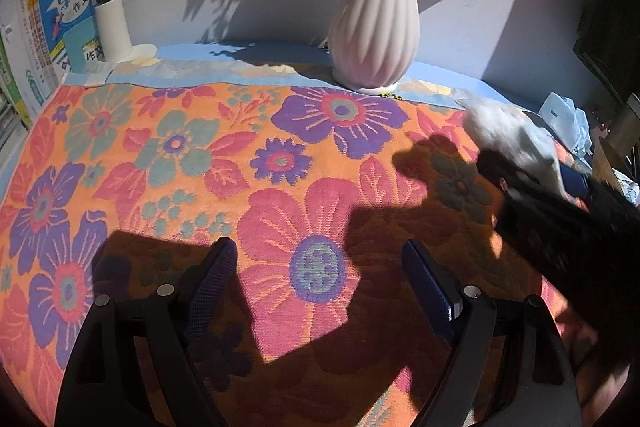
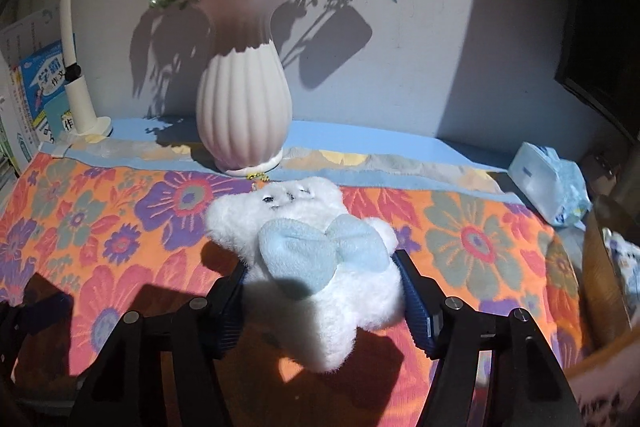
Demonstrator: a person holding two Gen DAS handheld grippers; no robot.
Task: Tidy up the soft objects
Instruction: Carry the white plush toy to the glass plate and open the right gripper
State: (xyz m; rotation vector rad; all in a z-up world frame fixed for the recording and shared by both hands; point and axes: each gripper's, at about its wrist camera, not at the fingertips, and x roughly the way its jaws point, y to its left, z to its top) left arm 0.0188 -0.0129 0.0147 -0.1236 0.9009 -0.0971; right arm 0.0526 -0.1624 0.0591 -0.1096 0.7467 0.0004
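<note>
- Nearest the left wrist camera, your left gripper (image 1: 320, 291) hung with its jaws wide apart and nothing between them, pointed down over the flowered cloth (image 1: 192, 155) that covered the tabletop. I judge you parked it there to wait, clear of the other hand.
- Further back on the left, books (image 1: 60, 23) leaned by a white lamp stem (image 1: 110, 15), and the ribbed vase (image 1: 376, 31) of artificial flowers stood at the wall edge, well apart from that gripper.
- At the right of that view, your right gripper (image 1: 532, 183) showed as a dark blurred shape with the white plush toy (image 1: 516, 139) in it.
- From the right wrist camera, the plush toy (image 2: 316, 267) with its pale blue bow (image 2: 320, 247) sat between the jaws of the right gripper (image 2: 320, 299), which were clamped on its lower body; both pads pressed into the fur, so the wide stance was a grip on a bulky soft thing, not an empty hand.
- That gripper was angled downward. The toy's face end pointed toward the vase (image 2: 244, 107), and its shadow fell on the cloth below it; whether it had cleared the cloth I cannot tell.
- Far right, a tissue pack (image 2: 548, 183) lay near the cloth's edge, and a brown rim (image 2: 600, 267) curved in, perhaps a basket for the soft things, though too little of it showed to be sure.
</note>
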